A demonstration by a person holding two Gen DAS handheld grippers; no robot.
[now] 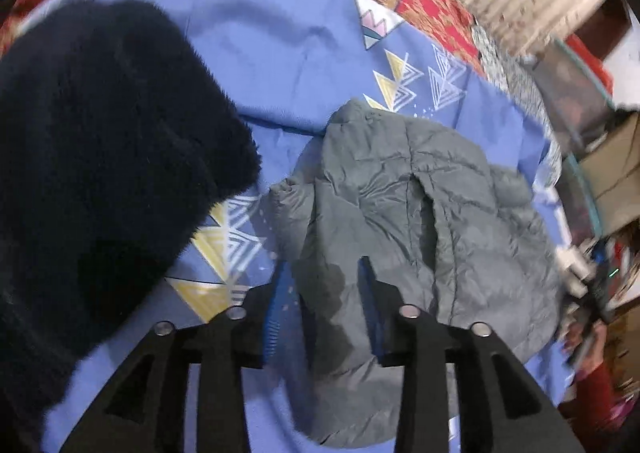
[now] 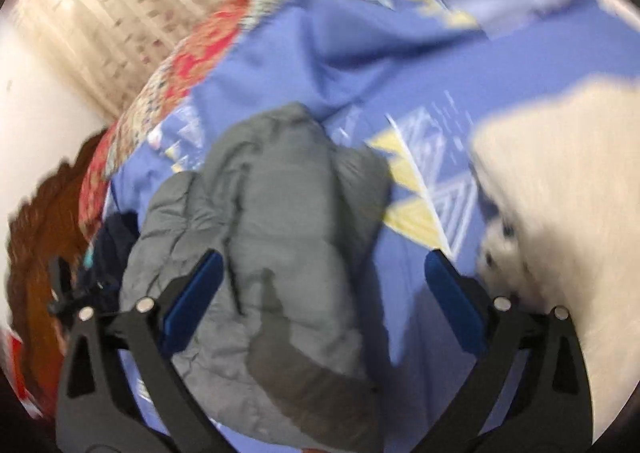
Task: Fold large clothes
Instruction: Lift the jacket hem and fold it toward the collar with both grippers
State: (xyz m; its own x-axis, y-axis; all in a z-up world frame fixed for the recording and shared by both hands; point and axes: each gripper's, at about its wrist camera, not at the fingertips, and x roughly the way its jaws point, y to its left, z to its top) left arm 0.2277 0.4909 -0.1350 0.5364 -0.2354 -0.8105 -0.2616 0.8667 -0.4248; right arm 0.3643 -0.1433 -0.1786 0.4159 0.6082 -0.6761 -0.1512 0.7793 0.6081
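- A grey quilted puffer jacket (image 1: 400, 221) lies crumpled on a blue bedsheet (image 1: 260, 53) printed with white and yellow triangles; the sheet covers a bed.
- In the left wrist view, the left gripper (image 1: 322, 281) hovers over the lower part of the jacket. Its two black fingers (image 1: 276, 305) with blue pads stand somewhat apart, and nothing is clamped between them. The jacket spreads ahead of the fingertips and off to their right side.
- A dark navy fleece garment (image 1: 100, 157) fills the area to the left of the left fingers, lying on the sheet just beside the jacket but apart from it.
- Beyond the sheet, past the far end of the fingers, a red floral quilt (image 1: 432, 9) shows along the bed's edge.
- At the far right of the left wrist view the right gripper appears small and blurred.
- In the right wrist view, the right gripper (image 2: 320, 257) has its fingers (image 2: 200, 289) spread wide apart, holding nothing. The jacket (image 2: 272, 237) lies between the fingers and under the left one, stretching ahead of the tips.
- Bare sheet (image 2: 412, 313) lies under the right finger.
- A cream fluffy garment (image 2: 560, 189) sits just right of the right finger, blurred.
- A brown item (image 2: 44, 237) lies far left, too blurred to identify.
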